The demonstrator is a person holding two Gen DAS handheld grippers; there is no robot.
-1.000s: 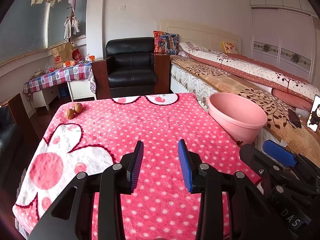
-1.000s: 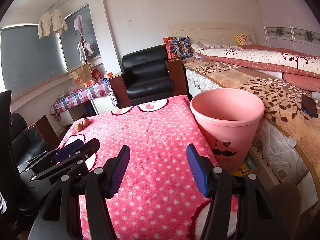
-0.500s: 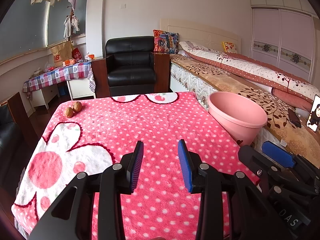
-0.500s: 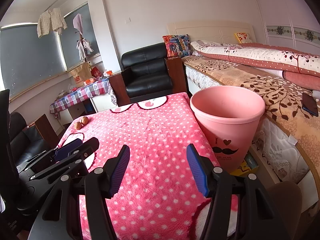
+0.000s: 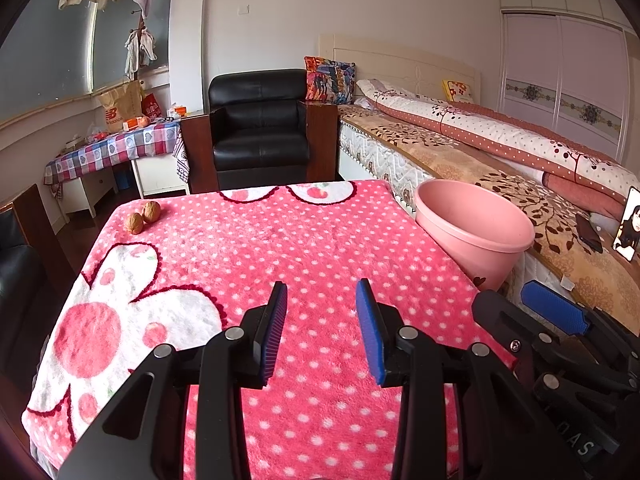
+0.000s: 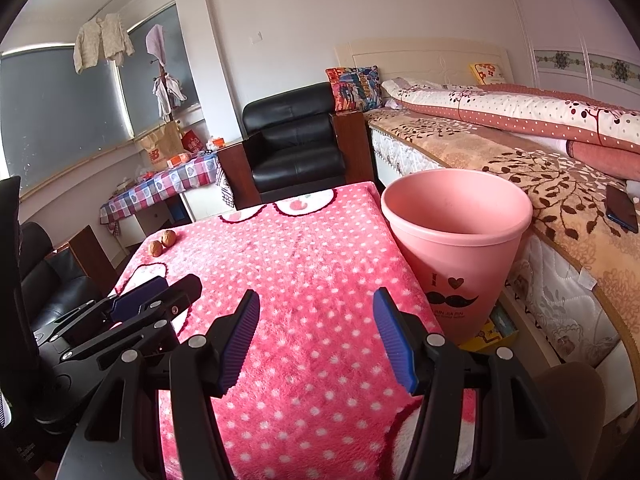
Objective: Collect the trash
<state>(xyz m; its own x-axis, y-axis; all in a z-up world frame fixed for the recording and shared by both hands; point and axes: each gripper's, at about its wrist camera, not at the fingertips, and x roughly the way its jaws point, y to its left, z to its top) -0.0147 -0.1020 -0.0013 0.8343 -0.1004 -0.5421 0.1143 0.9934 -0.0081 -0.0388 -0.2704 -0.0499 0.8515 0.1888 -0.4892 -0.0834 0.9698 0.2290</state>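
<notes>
White walls enclose a bedroom: a black leather armchair (image 5: 260, 124) sits beside a bed (image 5: 500, 152), a checkered side table (image 5: 112, 148) stands under grey windows (image 6: 60, 112), and 1 wardrobe (image 5: 560, 80) fills the far right.

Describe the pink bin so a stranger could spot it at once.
Find the table under the pink polka-dot blanket; the bed runs along its right side. The pink bin stands in the gap between them. It is a plain open bucket with a heart and a black moustache printed on its side.

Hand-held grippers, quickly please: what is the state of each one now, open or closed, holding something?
Left hand-held gripper: open, holding nothing, above the pink blanket.
Right hand-held gripper: open, holding nothing.
</notes>
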